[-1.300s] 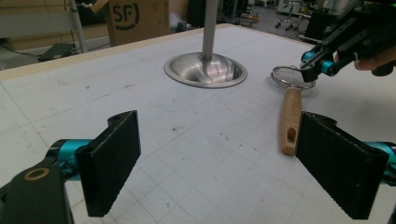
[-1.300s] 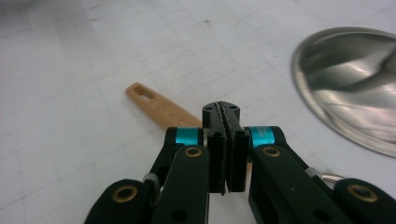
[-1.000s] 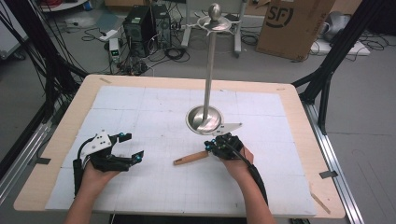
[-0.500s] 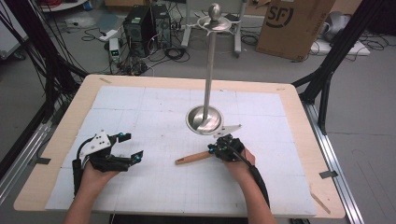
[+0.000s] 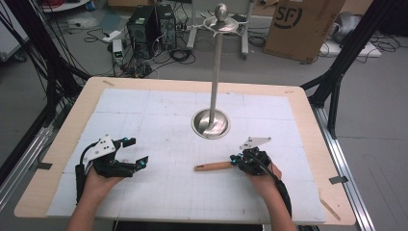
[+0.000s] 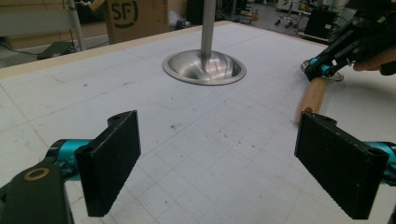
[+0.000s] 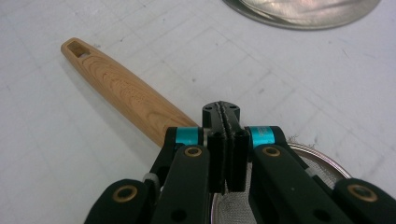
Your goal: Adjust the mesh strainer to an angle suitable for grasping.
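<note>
I read this as the grasp step on the strainer (image 7: pixel 289 186): my right hand-held gripper (image 5: pixel 235 159) has its jaws pressed together at the point where the wooden handle (image 5: pixel 213 167) meets the mesh bowl. In the right gripper view the pads look flush against each other, with the steel rim and mesh just beneath them. I judge they are pinching the thin neck or rim there, but the contact itself is hidden under the jaws, so I cannot confirm it.

The strainer lies flat on the bench (image 5: pixel 159 86), in front of the round base (image 5: pixel 210 123) of the steel stand, near it but not touching. Its handle points toward my left side.

My left hand-held gripper (image 5: pixel 135 163) rests low over the bench well apart from the strainer, jaws wide apart and holding nothing. In its own view the handle tip sits just beyond the right jaw.

Next move, as I judge it: lift the strainer clear and carry it up to the hooks at the top of the pole (image 5: pixel 217 57). That calls for a firm pinch, since the long handle will want to swing down. The slot in the handle end (image 7: pixel 75 48) looks like the hanging point, so the left hand-held gripper may need to steady the handle.

Count: 1 strainer, 1 stand, 2 hand-held grippers, 1 bench.
</note>
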`<action>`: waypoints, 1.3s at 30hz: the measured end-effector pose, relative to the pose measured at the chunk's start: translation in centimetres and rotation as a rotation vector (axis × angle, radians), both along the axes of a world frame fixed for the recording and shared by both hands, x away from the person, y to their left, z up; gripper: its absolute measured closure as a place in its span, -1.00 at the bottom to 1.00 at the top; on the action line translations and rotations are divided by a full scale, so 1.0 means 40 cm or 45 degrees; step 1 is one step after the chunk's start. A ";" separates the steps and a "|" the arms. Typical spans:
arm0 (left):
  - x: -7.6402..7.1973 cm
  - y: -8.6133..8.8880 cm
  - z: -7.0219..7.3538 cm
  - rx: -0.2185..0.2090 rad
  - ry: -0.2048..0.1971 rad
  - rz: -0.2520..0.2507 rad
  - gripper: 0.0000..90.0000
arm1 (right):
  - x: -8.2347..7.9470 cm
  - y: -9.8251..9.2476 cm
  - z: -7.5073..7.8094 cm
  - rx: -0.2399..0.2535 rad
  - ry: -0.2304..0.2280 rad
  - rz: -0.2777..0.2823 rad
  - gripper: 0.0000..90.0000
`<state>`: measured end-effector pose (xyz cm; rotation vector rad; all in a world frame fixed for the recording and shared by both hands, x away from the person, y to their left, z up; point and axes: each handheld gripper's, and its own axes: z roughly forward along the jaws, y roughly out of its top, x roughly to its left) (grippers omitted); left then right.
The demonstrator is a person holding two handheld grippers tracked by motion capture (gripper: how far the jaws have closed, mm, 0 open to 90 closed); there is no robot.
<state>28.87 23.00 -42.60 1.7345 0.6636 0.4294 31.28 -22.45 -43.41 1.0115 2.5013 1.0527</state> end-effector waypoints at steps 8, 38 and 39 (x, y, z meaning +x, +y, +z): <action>-0.001 -0.002 -0.001 -0.006 0.005 -0.002 -0.67 | -0.023 -0.031 -0.002 -0.001 0.004 -0.020 0.99; 0.000 0.001 0.000 -0.007 0.003 -0.001 -0.67 | -0.068 0.176 0.001 -0.015 -0.039 0.306 0.99; 0.000 0.001 0.000 -0.007 0.002 0.000 -0.67 | -0.066 0.183 -0.002 -0.032 -0.043 0.303 0.99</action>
